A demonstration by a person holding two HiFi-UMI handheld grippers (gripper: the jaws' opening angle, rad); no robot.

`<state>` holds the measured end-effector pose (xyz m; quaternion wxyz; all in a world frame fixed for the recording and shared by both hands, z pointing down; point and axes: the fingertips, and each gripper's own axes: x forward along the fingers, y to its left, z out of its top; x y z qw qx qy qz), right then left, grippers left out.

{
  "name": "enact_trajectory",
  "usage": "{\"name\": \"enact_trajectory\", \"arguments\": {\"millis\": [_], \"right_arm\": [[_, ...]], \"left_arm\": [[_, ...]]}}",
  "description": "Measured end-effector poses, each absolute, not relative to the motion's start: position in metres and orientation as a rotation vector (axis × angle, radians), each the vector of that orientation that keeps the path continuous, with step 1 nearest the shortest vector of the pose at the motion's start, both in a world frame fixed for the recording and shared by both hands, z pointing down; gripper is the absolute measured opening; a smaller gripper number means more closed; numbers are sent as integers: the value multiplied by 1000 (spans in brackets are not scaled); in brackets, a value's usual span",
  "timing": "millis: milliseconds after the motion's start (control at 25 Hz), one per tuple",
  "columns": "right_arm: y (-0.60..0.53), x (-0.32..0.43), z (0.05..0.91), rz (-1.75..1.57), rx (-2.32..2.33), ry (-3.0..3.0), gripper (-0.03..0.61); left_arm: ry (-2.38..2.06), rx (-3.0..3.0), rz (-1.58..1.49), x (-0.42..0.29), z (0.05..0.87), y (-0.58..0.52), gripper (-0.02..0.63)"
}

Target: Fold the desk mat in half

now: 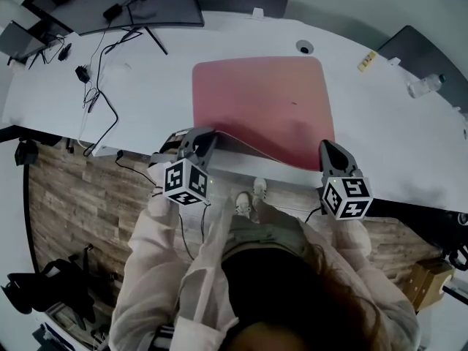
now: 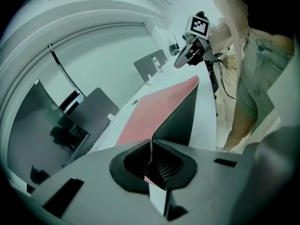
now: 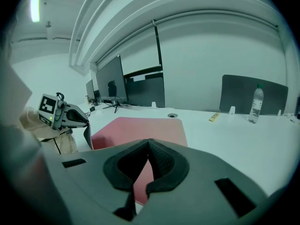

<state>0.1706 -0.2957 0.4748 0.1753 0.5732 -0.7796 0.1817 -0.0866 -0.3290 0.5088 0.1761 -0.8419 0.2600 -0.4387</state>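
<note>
A pink desk mat [image 1: 263, 101] lies on the white desk [image 1: 387, 145]; its near edge is raised and shows a dark underside [image 2: 180, 121]. My left gripper [image 1: 207, 134] is shut on the mat's near left corner. In the left gripper view the mat runs edge-on between the pads [image 2: 151, 146]. At the near right corner my right gripper [image 1: 327, 148] has its jaws shut, with a sliver of pink mat caught under the tips [image 3: 148, 144]. The far half of the mat [image 3: 140, 128] rests flat.
A monitor [image 1: 131, 2] and loose cables [image 1: 95, 86] occupy the desk's far left. A water bottle [image 1: 424, 86] stands at the far right beside a dark divider panel [image 3: 253, 93]. A round cable port [image 1: 304, 47] sits just beyond the mat. The desk's front edge is under both grippers.
</note>
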Motion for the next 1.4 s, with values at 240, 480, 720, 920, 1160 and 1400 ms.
{"name": "enact_trajectory", "arguments": {"millis": [240,480,720,920,1160,1400], "right_arm": [[-310,184,464,502,1649,-2210,14],[-330,197,456,488,1666,-2211,14],[-359,208,449,470,1679,-2212,14],[-385,212,452,475,1665,-2214,14],[-419,203,476,509,1585,-2207,14],[-444,188,502,560,1509,-2214,14]], "left_arm": [[770,-2378,-1235,-81,499,-363,38],[846,-2389,-1241,-80,494,-400,39],[920,-2406,-1273,-82,501,-439,38],[1018,-2430,-1318,-89,516,-478,40],[1191,-2405,-1441,-110,551,-529,38],[1315,-2375,-1543,-133,581,-559,40]]}}
